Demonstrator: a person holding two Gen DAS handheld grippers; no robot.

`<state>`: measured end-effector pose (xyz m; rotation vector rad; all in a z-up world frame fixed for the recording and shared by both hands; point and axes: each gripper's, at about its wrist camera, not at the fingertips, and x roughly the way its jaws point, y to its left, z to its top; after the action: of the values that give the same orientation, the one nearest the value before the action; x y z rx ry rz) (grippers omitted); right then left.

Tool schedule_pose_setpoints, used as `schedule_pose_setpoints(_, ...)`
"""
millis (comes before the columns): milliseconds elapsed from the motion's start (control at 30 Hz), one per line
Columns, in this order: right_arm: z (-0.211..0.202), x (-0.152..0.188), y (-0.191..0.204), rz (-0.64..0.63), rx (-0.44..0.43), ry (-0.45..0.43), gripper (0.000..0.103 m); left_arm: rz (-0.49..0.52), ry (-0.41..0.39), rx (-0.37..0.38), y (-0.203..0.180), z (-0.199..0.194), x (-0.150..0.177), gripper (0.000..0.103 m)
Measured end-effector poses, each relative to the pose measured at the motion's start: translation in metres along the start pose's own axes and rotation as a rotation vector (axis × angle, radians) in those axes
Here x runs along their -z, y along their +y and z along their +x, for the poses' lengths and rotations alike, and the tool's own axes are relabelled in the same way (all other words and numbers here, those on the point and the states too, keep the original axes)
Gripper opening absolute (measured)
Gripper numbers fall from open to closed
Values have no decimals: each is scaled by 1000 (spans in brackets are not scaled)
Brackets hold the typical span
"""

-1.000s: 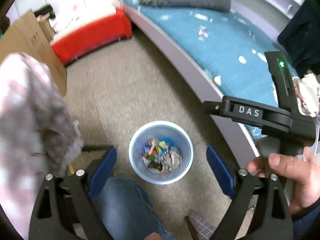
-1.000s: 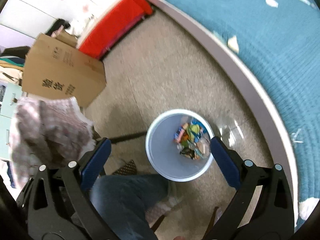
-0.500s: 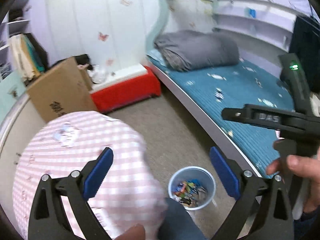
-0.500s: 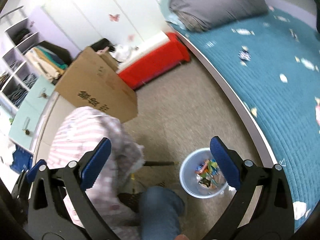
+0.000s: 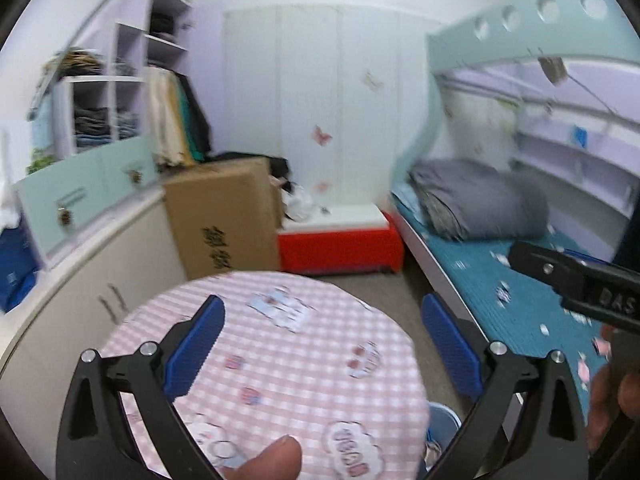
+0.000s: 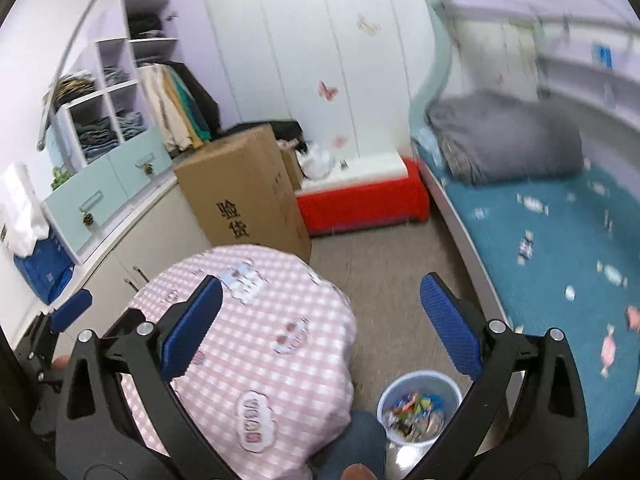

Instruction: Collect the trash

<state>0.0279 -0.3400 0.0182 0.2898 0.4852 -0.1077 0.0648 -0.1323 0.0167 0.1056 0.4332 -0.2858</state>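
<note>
Trash [image 6: 416, 408] already sitting in bin [image 6: 386, 398], lower right of frame; both grippers [image 5: 320, 344] [image 6: 316, 328] gaping empty, wrappers [image 6: 528, 246] waiting on bed [image 6: 560, 240]

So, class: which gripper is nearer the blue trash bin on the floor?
Right. The right gripper hangs above the trash bin; the left gripper is over the pink checked table, farther left.

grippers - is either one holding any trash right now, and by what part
Nothing is held. The left gripper and right gripper both stand open with nothing between the pads; the trash bin sits on the floor below.
</note>
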Motion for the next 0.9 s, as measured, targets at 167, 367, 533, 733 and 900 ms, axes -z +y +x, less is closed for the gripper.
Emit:
schedule_pose_setpoints(167, -24, -7, 51, -111, 3, -72, 97, -63, -53, -70, 33, -30, -11, 97)
schedule_pose_setpoints(367, -43, -6, 81, -163, 8, -126, 97, -97, -92, -102, 52, -54, -15, 97)
schedule_pose_setpoints(533, -51, -7, 90, -170, 26, -148, 97, -119, -115, -104, 58, -69, -19, 97)
schedule_pose_setpoints(733, -57, -6, 94, -179, 36, -161, 97, -116, -119, -102, 57, -75, -18, 97)
schedule_pose_setpoints(900, -59, -6, 94, -178, 38, -165, 97, -106, -121, -95, 53, -77, -18, 97)
